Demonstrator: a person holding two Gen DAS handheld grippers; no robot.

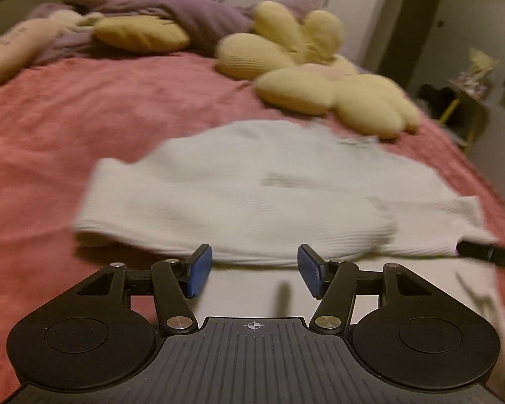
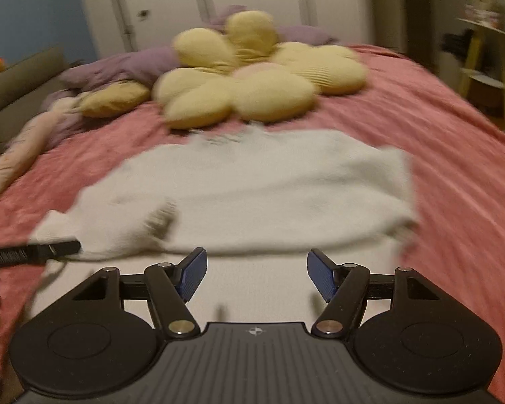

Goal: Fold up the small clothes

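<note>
left gripper (image 1: 254,273): fingers spread wide, nothing between them, at the garment's near edge.
right gripper (image 2: 256,275): wide apart too, empty.
white ribbed garment (image 1: 252,195): on the pink blanket (image 1: 50,118), blurred, its near part hidden behind the grippers.
flower cushion (image 2: 252,77): beyond it.

My left gripper (image 1: 254,271) points forward and a little downward, its two blue-padded fingers (image 1: 199,271) spread wide apart with nothing between them. My right gripper (image 2: 256,276) sits in much the same pose, level and facing ahead, its blue pads (image 2: 322,277) also parted and holding nothing. The two are side by side and close: the dark tip of my right gripper shows at the right edge of the left wrist view, and the dark tip of my left one pokes into the left edge of the right wrist view
</note>
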